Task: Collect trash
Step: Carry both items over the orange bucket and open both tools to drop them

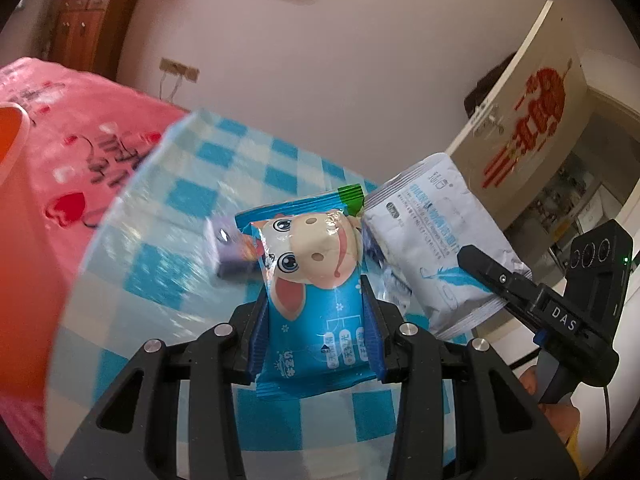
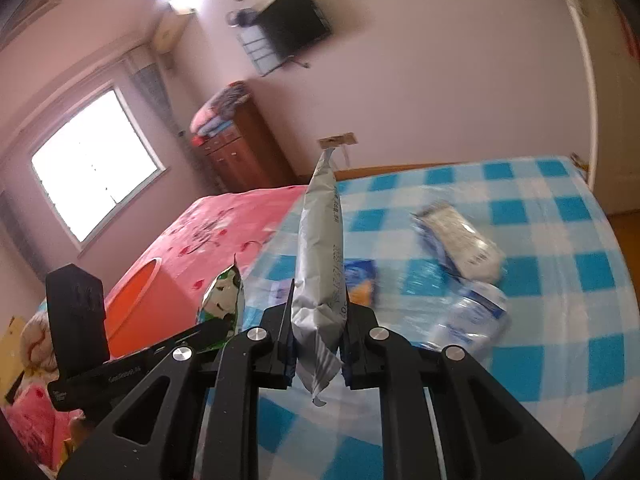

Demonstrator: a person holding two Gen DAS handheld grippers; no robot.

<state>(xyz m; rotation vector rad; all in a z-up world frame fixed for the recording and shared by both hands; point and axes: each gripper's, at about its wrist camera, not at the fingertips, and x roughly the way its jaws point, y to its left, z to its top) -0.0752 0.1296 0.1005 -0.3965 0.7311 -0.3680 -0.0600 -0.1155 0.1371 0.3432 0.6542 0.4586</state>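
Slippage is your main risk: your left tongs (image 1: 316, 304) pinch the blue cow-print snack packet (image 1: 312, 280) only low down, and your right tongs (image 2: 318, 336) pinch the grey-white packet (image 2: 320, 248) by its tail, so either could slide out short of the orange bin (image 2: 136, 304). More litter lies on the checked bench (image 2: 560, 264), which stands against the pink bed (image 2: 224, 216) in a pale-walled bedroom.

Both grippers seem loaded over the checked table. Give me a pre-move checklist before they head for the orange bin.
1. Left gripper clamped on the blue cow packet: ok.
2. Right gripper clamped on the grey-white packet: ok.
3. Both packets off the checked tablecloth: ok.
4. Orange bin in view, mouth open: ok.
5. Bin's inside free: cannot tell.
6. Table cleared: not ok, crushed bottle and other litter remain.
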